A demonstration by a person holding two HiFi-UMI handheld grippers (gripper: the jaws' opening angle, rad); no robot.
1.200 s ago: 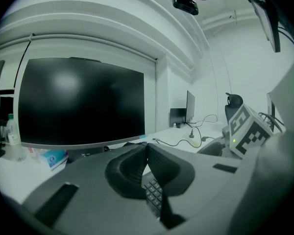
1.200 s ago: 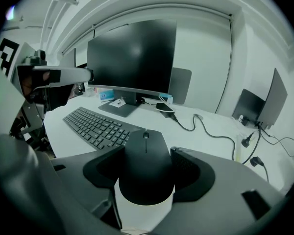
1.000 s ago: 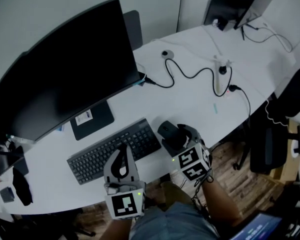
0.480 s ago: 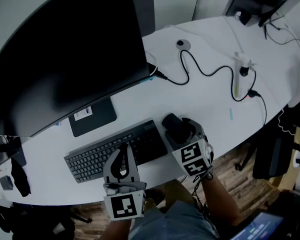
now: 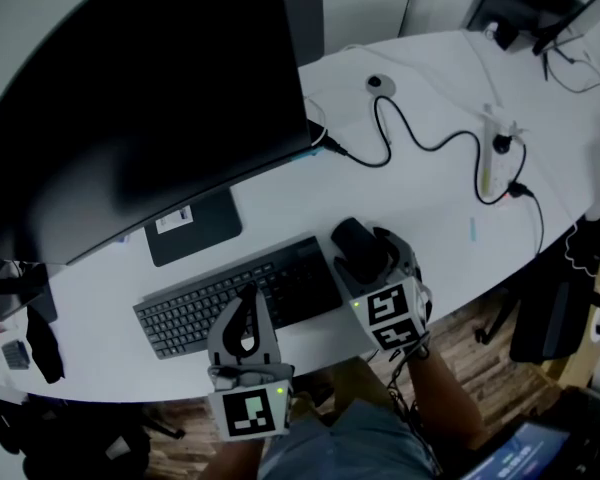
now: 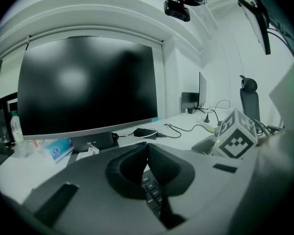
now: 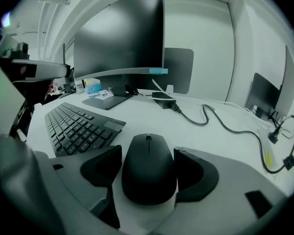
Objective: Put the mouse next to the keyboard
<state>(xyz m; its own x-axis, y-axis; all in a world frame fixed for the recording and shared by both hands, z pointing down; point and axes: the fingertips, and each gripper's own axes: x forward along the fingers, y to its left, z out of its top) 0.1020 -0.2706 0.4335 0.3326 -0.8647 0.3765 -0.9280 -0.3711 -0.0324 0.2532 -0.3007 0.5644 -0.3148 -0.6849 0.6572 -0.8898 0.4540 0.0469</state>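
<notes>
Two tongs over a white surface point(image 5: 420, 198): the right tongs point(image 7: 147, 177), jaws just opened wide, straddle the mouse point(image 7: 148, 155) lying just beside the keyboard point(image 5: 240, 293); the left tongs point(image 6: 147, 153) are pressed together, empty. Light, rigid, smooth-shelled (probably slippery), the mouse suits a grip across its flanks.

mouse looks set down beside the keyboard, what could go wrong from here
1. The right tool has just been opening its jaws, but the mouse sits between them with little room on either side. Backing out crooked might drag it away from the keyboard.
2. The left tool, jaws together, hangs low over the keyboard. A dip could press keys or shove it.
</notes>
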